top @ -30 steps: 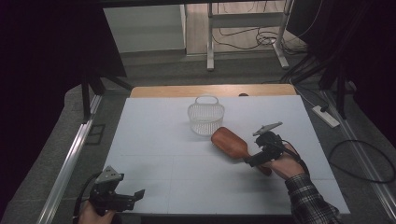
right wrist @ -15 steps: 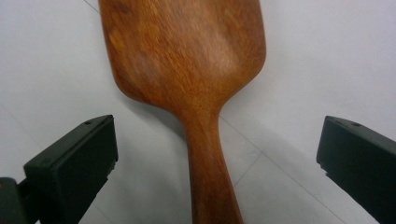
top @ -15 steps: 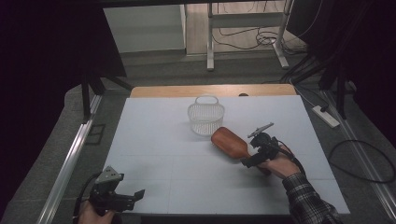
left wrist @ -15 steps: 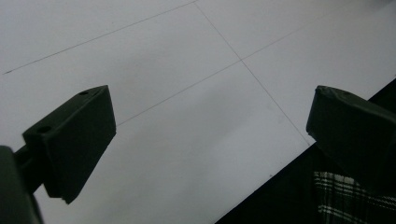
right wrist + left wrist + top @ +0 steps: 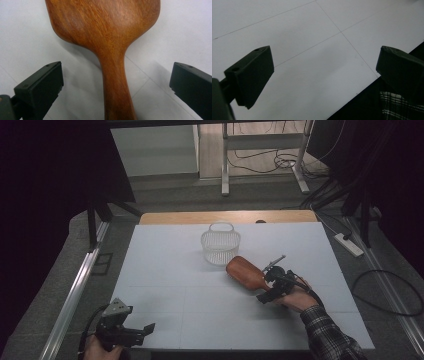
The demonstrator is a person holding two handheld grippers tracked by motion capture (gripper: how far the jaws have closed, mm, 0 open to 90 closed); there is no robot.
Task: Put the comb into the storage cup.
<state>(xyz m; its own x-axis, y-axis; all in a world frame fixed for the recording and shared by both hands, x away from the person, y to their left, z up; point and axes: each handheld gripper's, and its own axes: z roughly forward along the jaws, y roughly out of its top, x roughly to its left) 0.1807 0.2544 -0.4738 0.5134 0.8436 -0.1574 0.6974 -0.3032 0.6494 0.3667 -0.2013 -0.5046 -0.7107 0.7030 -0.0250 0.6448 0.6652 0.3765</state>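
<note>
**Right gripper straddles the paddle handle**

The wooden paddle [image 5: 246, 272] lies on the white table [image 5: 170, 270], right of centre, just near of the basket [image 5: 220, 245]. The right gripper [image 5: 272, 282] has its jaws wide apart either side of the handle, not touching. The left gripper [image 5: 131, 332], also spread, sits at the near left edge.

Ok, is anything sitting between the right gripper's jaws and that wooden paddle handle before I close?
Nothing visible. In the right gripper view the right gripper is open with its jaws on either side of the wooden paddle, whose handle runs down the gap with bare white table on both sides. The white basket stands farther back, beyond the paddle.
</note>
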